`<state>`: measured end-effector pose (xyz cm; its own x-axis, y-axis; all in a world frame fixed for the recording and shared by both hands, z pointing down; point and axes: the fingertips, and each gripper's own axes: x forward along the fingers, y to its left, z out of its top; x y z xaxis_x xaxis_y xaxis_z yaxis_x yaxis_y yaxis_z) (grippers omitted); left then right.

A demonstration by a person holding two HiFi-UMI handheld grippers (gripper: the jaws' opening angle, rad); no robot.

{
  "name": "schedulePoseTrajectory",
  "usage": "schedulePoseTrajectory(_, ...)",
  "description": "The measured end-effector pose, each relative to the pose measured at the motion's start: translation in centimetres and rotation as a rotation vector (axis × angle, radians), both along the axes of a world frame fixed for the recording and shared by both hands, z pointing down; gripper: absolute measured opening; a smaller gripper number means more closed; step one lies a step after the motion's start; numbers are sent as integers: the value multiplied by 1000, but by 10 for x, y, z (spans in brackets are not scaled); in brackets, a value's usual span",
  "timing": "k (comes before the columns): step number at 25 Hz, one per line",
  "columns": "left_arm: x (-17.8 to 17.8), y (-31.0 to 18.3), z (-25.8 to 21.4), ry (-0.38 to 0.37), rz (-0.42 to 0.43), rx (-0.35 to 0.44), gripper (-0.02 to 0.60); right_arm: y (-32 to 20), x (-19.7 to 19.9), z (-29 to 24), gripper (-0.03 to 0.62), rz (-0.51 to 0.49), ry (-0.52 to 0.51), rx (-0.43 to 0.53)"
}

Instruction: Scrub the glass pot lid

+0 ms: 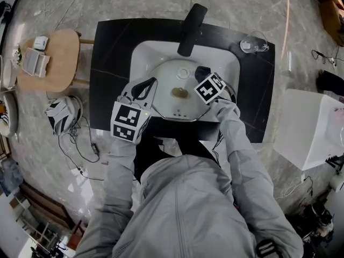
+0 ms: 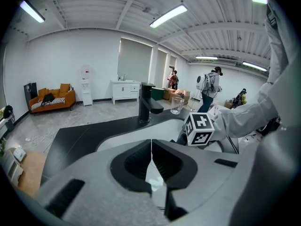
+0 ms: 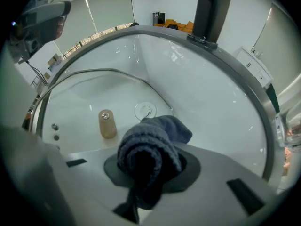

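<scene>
Black desk [image 1: 110, 63] on a grey marbled floor [image 1: 59, 4], white sink [image 1: 144, 54] set into it. Black faucet [image 1: 191, 28] at the sink's far edge, a clear glass [image 1: 248, 44] on the desk right of the sink. Small round wood table [image 1: 59, 63] left of the sink, off the desk, with cables on the floor near it. From the left gripper view I get a big white hall with strip lights, an orange sofa [image 2: 49, 98] on the far wall and people at the back.

Lid [image 1: 177, 107] sits inside the sink, over the drain, its near rim at the sink's front edge. It's round, so I see no long axis. The knob [image 1: 179, 93] side faces up toward the head camera. I can't tell how far it's tilted.

Left gripper [image 2: 151, 149] is at the sink's front-left. Its jaws are all but together, pinching the thin lid rim.

Right gripper [image 1: 203, 75] is over the sink's right half, above the lid. Its jaws are clamped on a bunched dark blue cloth [image 3: 150, 149] that sticks out past the tips. I can't tell if the cloth touches the glass.
</scene>
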<state>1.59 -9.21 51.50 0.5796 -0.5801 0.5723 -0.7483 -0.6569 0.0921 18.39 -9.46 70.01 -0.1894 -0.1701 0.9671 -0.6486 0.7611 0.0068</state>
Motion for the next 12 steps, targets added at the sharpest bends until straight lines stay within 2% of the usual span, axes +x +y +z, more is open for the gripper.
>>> schedulePoseTrajectory(8,-2,4,-4,6,7,1,28,7,-10,4,87,-27,30,-7)
schedulePoseTrajectory(12,-8,4,-5,7,4,-1,28,9,-26,4,87,-33,8,-26)
